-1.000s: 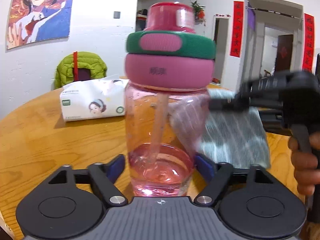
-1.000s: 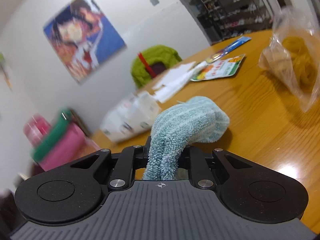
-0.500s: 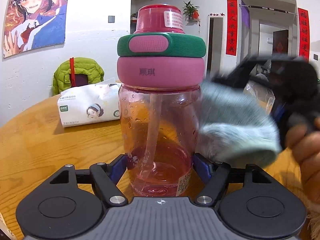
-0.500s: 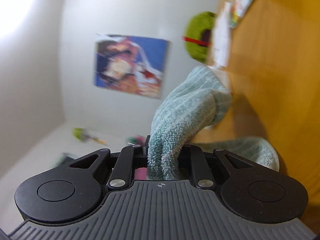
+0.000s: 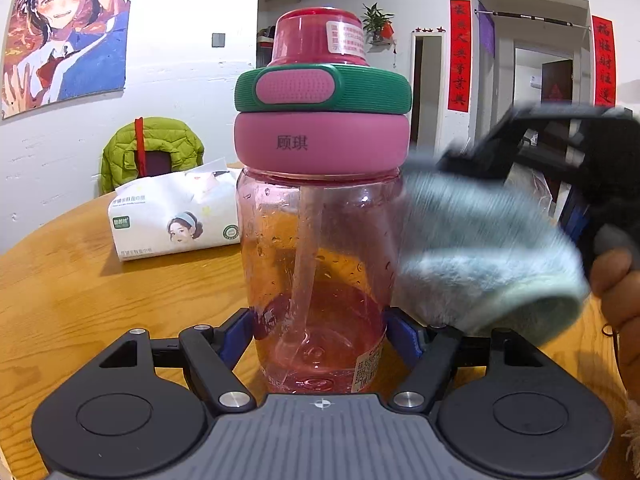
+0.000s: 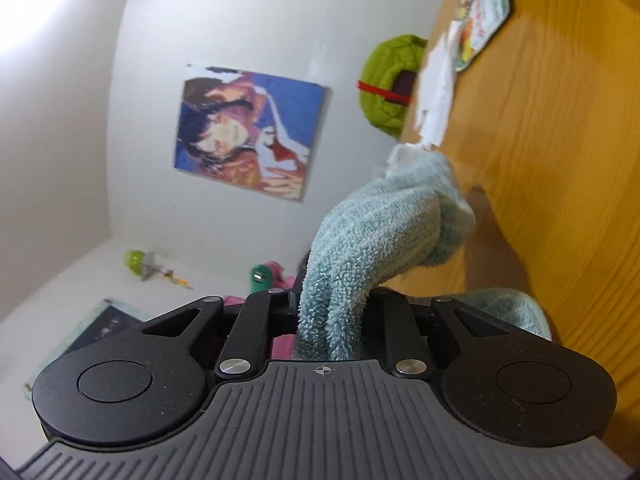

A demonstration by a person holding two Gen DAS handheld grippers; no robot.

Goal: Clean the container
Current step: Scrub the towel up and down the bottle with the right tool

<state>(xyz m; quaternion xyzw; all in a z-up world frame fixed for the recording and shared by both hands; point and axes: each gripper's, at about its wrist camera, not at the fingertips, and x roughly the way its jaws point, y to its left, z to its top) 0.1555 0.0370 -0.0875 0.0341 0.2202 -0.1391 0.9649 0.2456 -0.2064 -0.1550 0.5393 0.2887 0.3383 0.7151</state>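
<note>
A clear pink water bottle (image 5: 320, 248) with a pink and green lid stands upright on the wooden table (image 5: 80, 288), with some liquid and a straw inside. My left gripper (image 5: 320, 332) is shut on the bottle's lower body, its blue pads on both sides. My right gripper (image 6: 332, 304) is shut on a light teal towel (image 6: 380, 240) and is rolled sideways. In the left wrist view the towel (image 5: 480, 256) presses against the bottle's right side, blurred. The bottle's lid (image 6: 264, 274) peeks past the right gripper's fingers.
A tissue pack (image 5: 172, 216) lies on the table behind the bottle to the left. A chair with a green jacket (image 5: 148, 152) stands at the far edge. Snack packets and papers (image 6: 480, 16) lie further along the table.
The right gripper rolled sideways and brought the towel from the table up against the bottle's right side. The left gripper kept its hold on the bottle.
</note>
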